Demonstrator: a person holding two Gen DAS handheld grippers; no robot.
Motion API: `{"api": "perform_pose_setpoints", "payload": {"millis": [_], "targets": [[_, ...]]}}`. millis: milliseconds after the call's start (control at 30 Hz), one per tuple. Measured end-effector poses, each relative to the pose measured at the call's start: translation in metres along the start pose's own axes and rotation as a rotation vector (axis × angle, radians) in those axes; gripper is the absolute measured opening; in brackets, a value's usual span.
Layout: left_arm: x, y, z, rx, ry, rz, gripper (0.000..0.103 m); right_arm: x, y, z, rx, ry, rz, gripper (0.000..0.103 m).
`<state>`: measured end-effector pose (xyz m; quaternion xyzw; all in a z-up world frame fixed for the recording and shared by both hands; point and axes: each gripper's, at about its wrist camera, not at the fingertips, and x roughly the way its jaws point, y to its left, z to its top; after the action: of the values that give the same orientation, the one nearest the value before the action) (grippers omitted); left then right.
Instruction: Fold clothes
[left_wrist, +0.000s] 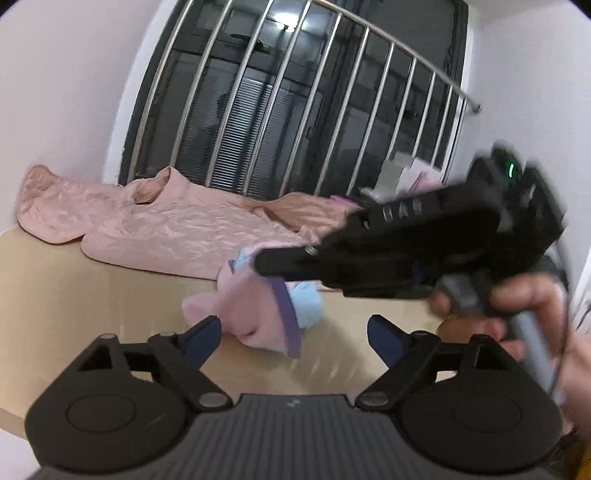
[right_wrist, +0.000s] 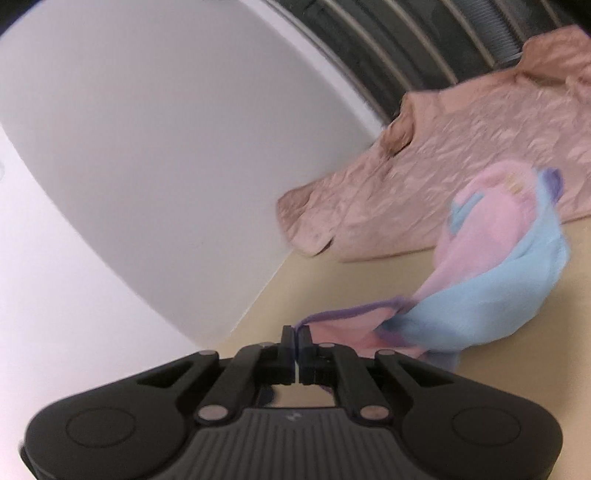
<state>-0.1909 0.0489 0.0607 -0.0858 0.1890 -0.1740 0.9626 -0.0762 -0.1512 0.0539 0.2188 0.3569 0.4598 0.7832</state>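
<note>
I am pinching the purple-trimmed edge of the small pink and blue garment (right_wrist: 491, 273) in my right hand-held gripper (right_wrist: 296, 345), its jaws pressed together on the cloth, and the rest is trailing in a bunch across the middle of the surface (left_wrist: 74, 280). My left hand-held gripper (left_wrist: 295, 332) is hanging spread wide with nothing between its pads, just short of the garment's near end. I am risking a lopsided lift: with only one corner held, the bundle is likely to twist and stay crumpled rather than open flat. The blur is hiding how much cloth I am actually gripping, so the hem may be slipping out. The crinkled peach garment (left_wrist: 173, 229) is lying along the far edge by the window bars (left_wrist: 280, 110), just beside my piece, and dragging could be snagging it
</note>
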Motion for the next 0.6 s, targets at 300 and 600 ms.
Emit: {"api": "perform_pose_setpoints", "payload": {"millis": [300, 600], "targets": [[0.018, 0.024, -0.014, -0.256, 0.031, 0.171, 0.002, -0.008, 0.036, -0.023, -0.205, 0.057, -0.075, 0.022], [-0.014, 0.028, -0.037, -0.300, -0.008, 0.247, 0.002, 0.012, 0.001, 0.024, -0.080, 0.083, -0.091, 0.057]]}}
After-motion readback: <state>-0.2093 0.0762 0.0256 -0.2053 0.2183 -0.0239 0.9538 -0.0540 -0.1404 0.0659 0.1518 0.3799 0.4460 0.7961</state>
